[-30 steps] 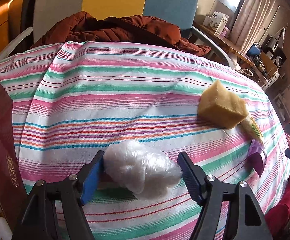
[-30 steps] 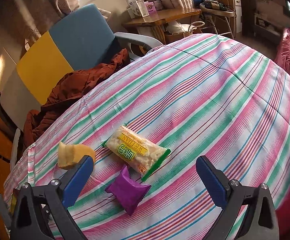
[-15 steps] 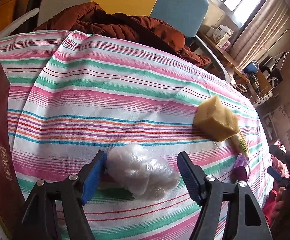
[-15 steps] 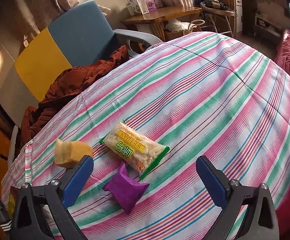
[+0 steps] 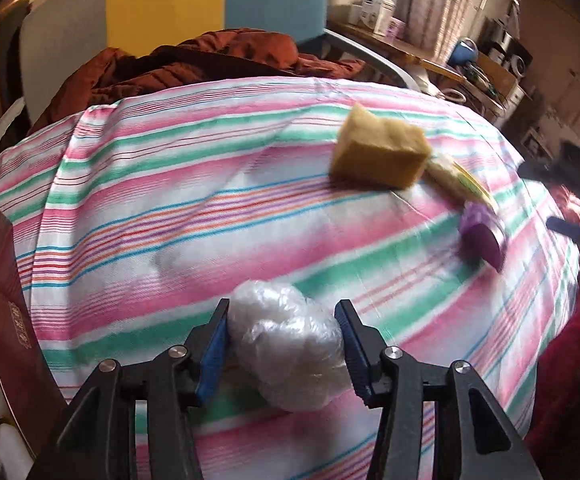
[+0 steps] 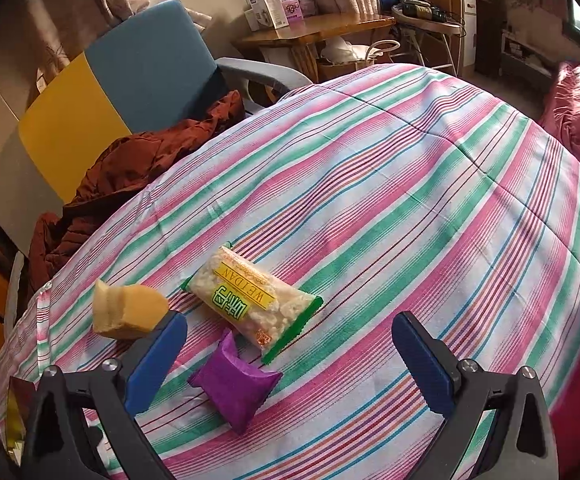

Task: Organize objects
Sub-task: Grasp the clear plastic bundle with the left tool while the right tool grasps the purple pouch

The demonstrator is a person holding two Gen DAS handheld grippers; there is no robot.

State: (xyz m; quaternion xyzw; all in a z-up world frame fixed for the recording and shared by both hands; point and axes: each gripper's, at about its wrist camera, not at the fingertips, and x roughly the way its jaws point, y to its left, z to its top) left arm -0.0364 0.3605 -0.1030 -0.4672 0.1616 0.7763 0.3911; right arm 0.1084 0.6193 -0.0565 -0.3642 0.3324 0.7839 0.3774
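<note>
Three items, sponge (image 5: 382,156), snack packet (image 6: 250,300), purple pouch (image 6: 234,388), lie close together.

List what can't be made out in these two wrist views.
- Left wrist view: dark red box, contents cut off by the left edge.
- Left wrist view: purple packet, smeared by motion blur.
- Right wrist view: yellow sponge, near corner hidden by a blue finger.

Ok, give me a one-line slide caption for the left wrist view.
Left gripper closing on a crumpled clear plastic wad over the striped cloth, sponge block beyond.
</note>
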